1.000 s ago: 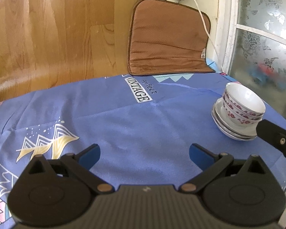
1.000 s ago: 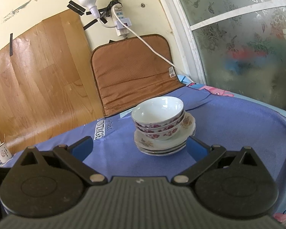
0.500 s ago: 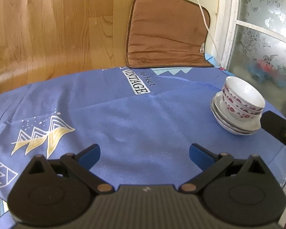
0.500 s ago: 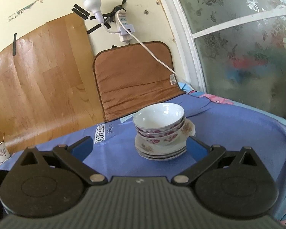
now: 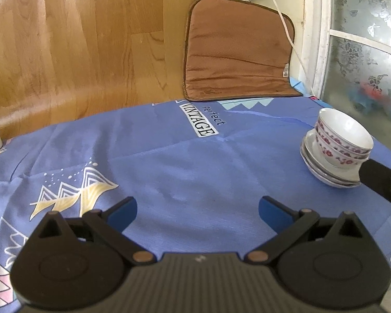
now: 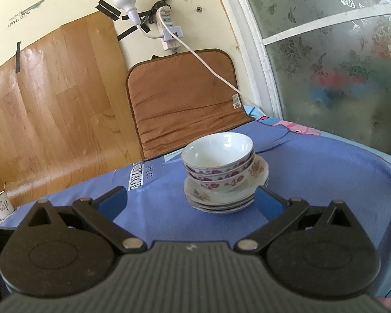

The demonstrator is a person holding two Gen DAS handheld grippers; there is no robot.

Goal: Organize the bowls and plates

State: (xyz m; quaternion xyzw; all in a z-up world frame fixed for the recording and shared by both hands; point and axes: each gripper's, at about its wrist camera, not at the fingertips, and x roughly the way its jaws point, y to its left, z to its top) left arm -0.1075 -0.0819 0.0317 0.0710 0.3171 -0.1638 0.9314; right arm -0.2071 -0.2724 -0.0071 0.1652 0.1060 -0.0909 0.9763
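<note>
The cloth (image 5: 169, 161) reads "VINTAGE Perfect" at 12 o'clock. Stacked bowls (image 6: 219, 167) sit on plates (image 6: 221, 198) before the spread right tool (image 6: 191, 200); left tool (image 5: 198, 208) spread, empty.

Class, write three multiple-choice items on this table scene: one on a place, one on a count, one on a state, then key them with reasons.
1. Where do the bowls sit?
A. on the stacked plates
B. on the brown cushion
C. inside the mug

2. How many bowls are nested?
A. one
B. three
C. six

3. How is the right gripper?
A. shut on a bowl
B. open, holding nothing
C. shut on a plate

Key: 1 A, the bowls rest atop the plates. 2 B, three flowered rims show. 3 B, its jaws stand wide apart before the stack.
</note>
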